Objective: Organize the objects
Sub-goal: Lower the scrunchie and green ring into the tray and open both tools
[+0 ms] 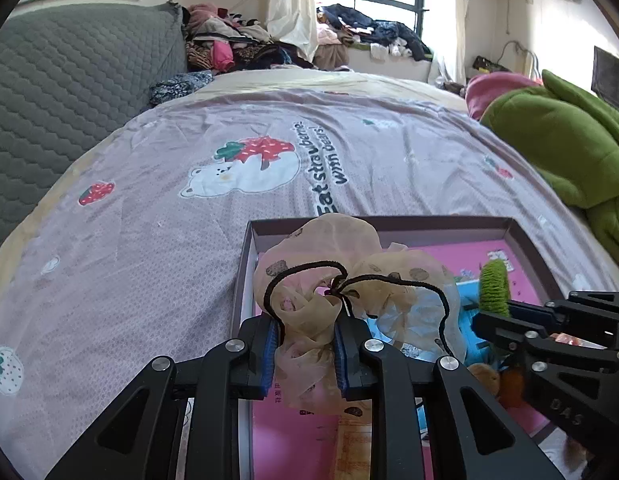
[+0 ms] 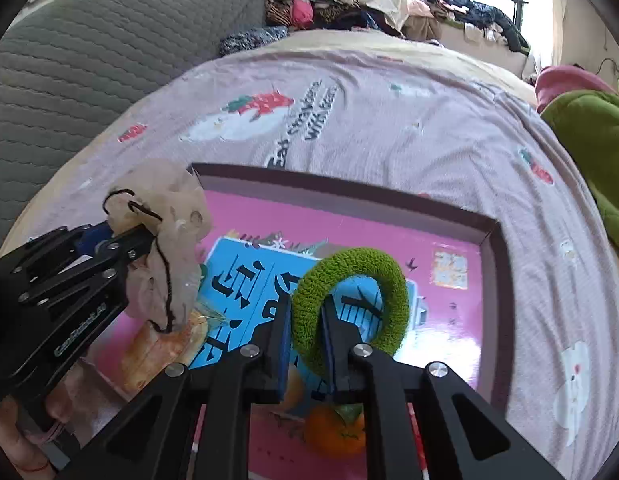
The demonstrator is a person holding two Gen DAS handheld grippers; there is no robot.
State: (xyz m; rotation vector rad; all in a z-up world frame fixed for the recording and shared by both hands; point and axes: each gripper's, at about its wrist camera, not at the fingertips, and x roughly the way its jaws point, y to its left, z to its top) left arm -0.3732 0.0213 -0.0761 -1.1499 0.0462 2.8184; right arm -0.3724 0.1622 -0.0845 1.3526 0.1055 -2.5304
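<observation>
My left gripper [image 1: 305,320] is shut on a sheer beige scrunchie [image 1: 329,248] with a black elastic loop, held just above the left part of a shallow dark-rimmed box [image 1: 389,224]. The box has a pink and blue printed bottom. My right gripper [image 2: 307,312] is shut on a fuzzy green scrunchie [image 2: 389,280], whose ring stands upright over the middle of the box [image 2: 349,188]. From the right wrist view, the left gripper [image 2: 137,236] and its beige scrunchie [image 2: 169,200] hang at the box's left side. The right gripper [image 1: 489,316] with the green scrunchie [image 1: 494,284] shows at the left view's right edge.
The box lies on a bed with a pink strawberry-and-bear cover [image 1: 189,240]. Inside it lie a tangerine [image 2: 333,428] and a clear snack packet [image 2: 161,344]. A green plush blanket [image 1: 557,140] is at the right, a grey quilted cushion [image 1: 69,80] at the left, piled clothes [image 1: 237,44] behind.
</observation>
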